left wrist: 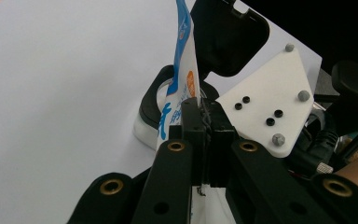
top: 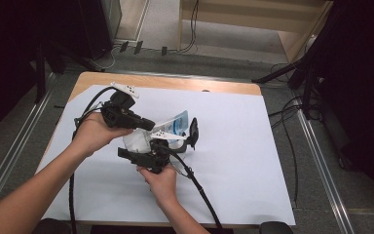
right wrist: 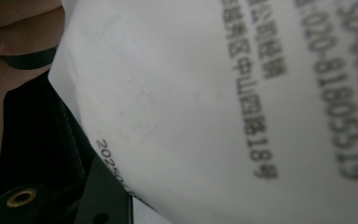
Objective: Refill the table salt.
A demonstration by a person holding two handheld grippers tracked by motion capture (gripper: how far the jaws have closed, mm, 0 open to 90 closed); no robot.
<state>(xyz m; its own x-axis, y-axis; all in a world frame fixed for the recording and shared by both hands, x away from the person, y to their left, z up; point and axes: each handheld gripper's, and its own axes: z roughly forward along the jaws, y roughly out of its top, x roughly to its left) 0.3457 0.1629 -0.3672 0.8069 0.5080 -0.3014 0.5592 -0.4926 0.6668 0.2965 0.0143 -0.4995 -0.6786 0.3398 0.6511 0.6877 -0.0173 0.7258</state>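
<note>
We hold the pouch between both grippers.

Left gripper (left wrist: 200,116) clamps the pouch (left wrist: 182,79) edge; right gripper (top: 148,151) grips its white body (right wrist: 214,116). Its long axis runs toward the frame's upper right.

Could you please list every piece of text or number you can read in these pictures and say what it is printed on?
"020-81805519": on the white pouch, right gripper view.
"2025": start of a date stamp near the pouch's edge; the rest is cut off.
Chinese characters ending in "18": same white face, too blurred to quote.
Blue and orange print on the pouch, left gripper view: unreadable edge-on.
</note>
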